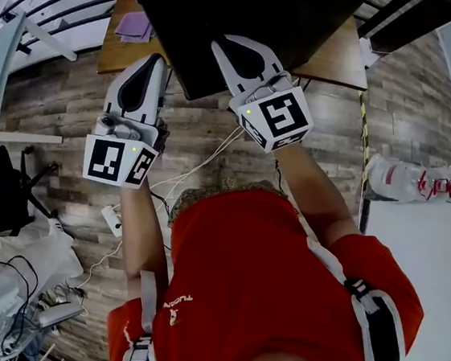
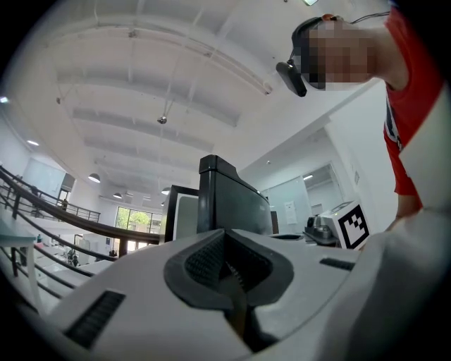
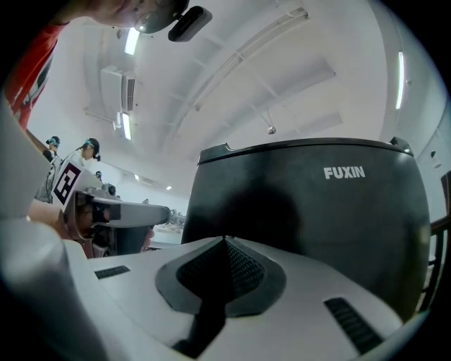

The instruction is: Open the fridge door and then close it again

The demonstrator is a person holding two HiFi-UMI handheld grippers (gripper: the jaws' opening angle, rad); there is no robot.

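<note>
Facing small black boxy fridge (image 1: 272,16), left tool (image 1: 154,62), right tool (image 1: 222,45) pressed together, empty; we expect stiff sealed door (image 3: 303,211), grip its edge.

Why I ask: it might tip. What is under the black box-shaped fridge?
A brown wooden table carries the black box-shaped fridge; its top shows on both sides. The patch directly beneath is covered by the fridge's body.

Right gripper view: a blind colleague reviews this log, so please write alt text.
The right hand-held gripper, jaws shut and empty, points at a black fridge marked FUXIN, close ahead. A white ceiling with strip lights spans above.
</note>
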